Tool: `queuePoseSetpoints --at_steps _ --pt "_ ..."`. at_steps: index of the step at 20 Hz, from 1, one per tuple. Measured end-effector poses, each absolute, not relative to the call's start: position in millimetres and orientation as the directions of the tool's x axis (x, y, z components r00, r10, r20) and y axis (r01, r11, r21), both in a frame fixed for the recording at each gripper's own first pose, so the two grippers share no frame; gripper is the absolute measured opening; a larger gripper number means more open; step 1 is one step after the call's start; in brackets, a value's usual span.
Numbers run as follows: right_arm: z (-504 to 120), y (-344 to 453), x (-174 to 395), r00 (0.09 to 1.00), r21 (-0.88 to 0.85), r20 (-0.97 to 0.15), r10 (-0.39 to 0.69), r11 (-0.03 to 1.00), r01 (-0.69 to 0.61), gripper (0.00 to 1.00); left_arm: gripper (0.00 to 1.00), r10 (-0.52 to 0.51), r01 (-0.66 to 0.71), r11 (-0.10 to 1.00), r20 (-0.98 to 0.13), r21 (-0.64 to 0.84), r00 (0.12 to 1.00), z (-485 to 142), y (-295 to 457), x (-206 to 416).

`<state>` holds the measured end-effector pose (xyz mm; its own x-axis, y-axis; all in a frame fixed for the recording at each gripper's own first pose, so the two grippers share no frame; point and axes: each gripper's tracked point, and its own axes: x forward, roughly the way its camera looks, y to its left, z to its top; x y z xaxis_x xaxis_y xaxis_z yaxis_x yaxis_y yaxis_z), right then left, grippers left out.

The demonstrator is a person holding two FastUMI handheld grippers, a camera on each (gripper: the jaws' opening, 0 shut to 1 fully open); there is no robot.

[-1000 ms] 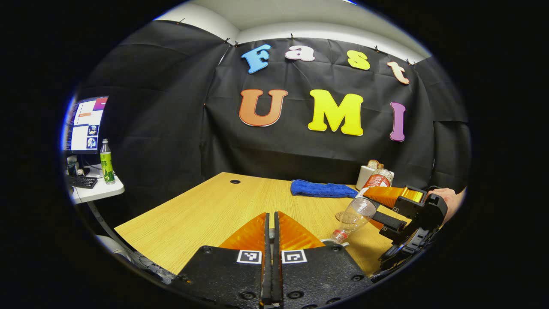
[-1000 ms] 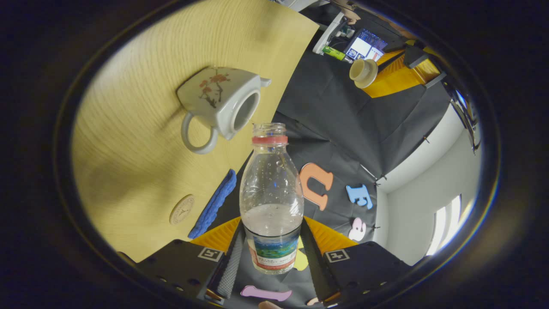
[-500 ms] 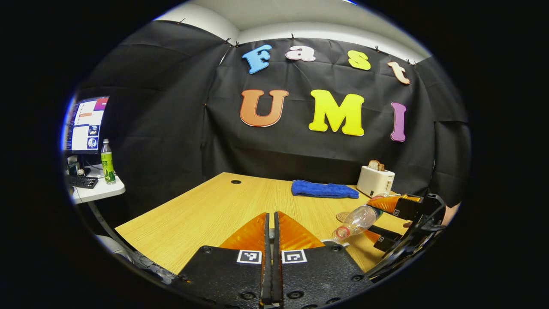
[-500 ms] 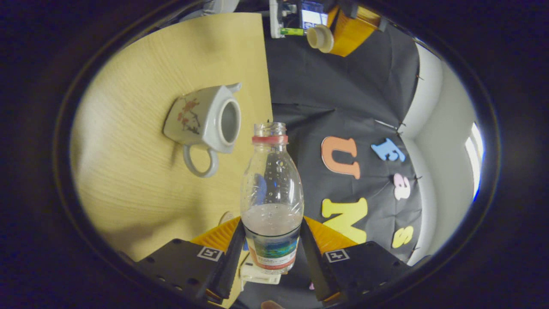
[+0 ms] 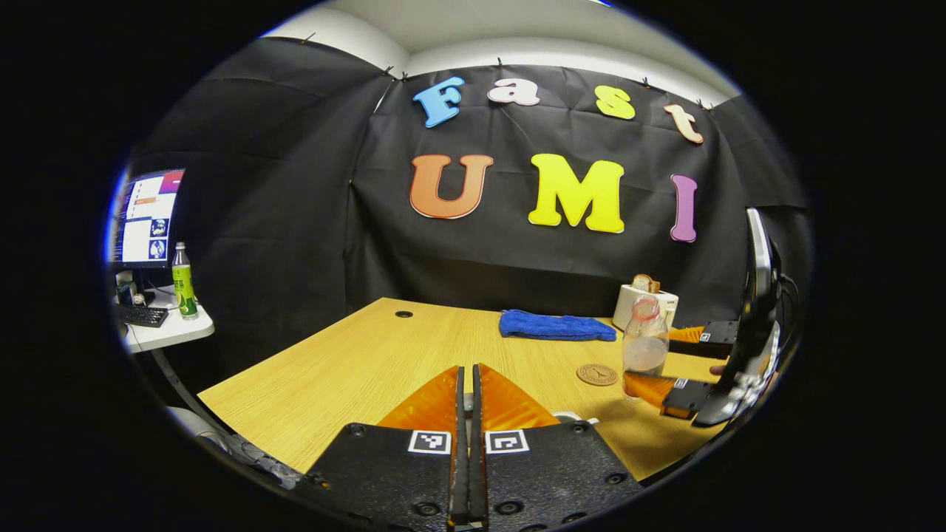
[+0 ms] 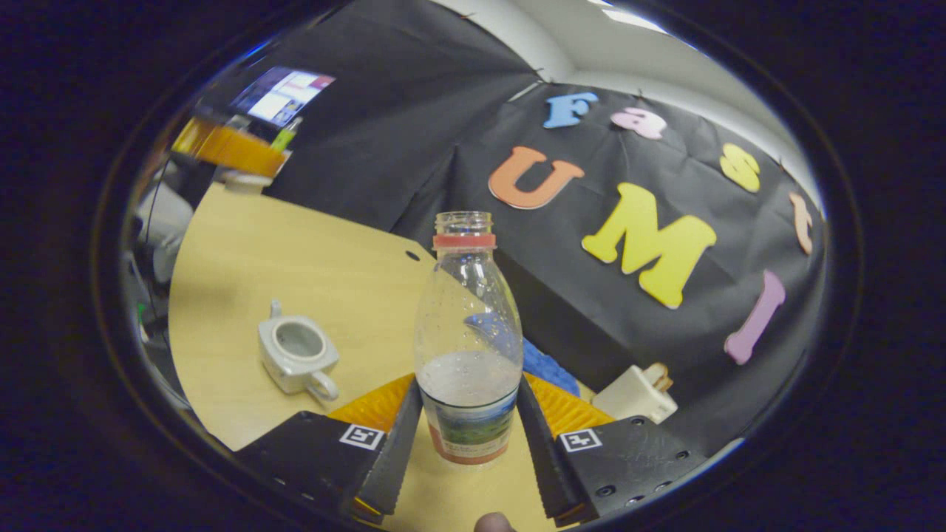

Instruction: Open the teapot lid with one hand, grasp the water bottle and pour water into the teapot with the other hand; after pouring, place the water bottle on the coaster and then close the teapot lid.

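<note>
- Right gripper (image 6: 467, 436): both fingers clamp the label band of an uncapped water bottle (image 6: 467, 347), held upright and partly filled.
- From the left gripper view, the bottle (image 5: 644, 346) stands just beside a round coaster (image 5: 596, 374) on the table (image 5: 355, 369); contact with the table cannot be told.
- Teapot (image 6: 297, 355): lid off, opening upward, resting on the table left of the bottle.
- Left gripper (image 5: 465, 443): fingers pressed together; the right gripper view shows it raised, holding the teapot lid (image 6: 245, 179).
- Blue cloth (image 5: 556, 326) and toaster (image 5: 641, 299): along the table's far edge.
</note>
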<state>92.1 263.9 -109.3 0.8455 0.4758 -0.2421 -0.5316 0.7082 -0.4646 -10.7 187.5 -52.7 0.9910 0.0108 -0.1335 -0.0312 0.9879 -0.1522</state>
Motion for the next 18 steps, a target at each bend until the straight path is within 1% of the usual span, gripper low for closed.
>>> queuePoseSetpoints --at_steps 1,3,6,7,8,10,13,18 --pt "-96.4 260.8 101.1 0.847 -0.394 -0.233 0.477 0.75 -0.531 0.71 0.03 0.003 -0.023 0.988 -0.132 -0.154 0.991 -52.0 184.6 -11.0" --pt "-74.6 254.9 119.2 0.852 -0.298 -0.206 0.481 0.798 -0.523 0.72 0.03 -0.005 -0.015 0.988 -0.131 -0.153 0.991 -52.2 181.3 -9.8" --pt "-65.8 250.6 155.2 0.863 -0.216 -0.186 0.47 0.837 -0.503 0.72 0.03 -0.008 -0.011 0.989 -0.131 -0.148 0.991 -51.5 179.3 -9.9" --pt "-65.3 247.8 165.1 0.867 -0.202 -0.181 0.464 0.846 -0.494 0.71 0.03 -0.007 -0.013 0.989 -0.132 -0.148 0.991 -52.1 181.0 -10.2" --pt "-64.6 247.1 174.5 0.871 -0.186 -0.172 0.46 0.853 -0.487 0.72 0.03 -0.005 -0.015 0.989 -0.133 -0.15 0.991 -53.5 182.9 -10.0" --pt "-67.2 247.8 190.3 0.875 -0.157 -0.171 0.454 0.864 -0.479 0.71 0.03 0.004 -0.025 0.988 -0.137 -0.155 0.991 -55.5 188.1 -10.2" --pt "-82.5 254.0 216.1 0.877 -0.129 -0.171 0.45 0.872 -0.472 0.72 0.03 0.021 -0.043 0.986 -0.141 -0.159 0.99 -57.7 194.9 -11.0" --pt "-117.3 258.5 243.7 0.875 -0.09 -0.213 0.434 0.883 -0.46 0.72 0.03 0.042 -0.07 0.985 -0.174 -0.158 0.984 -72.8 203.0 -9.8"
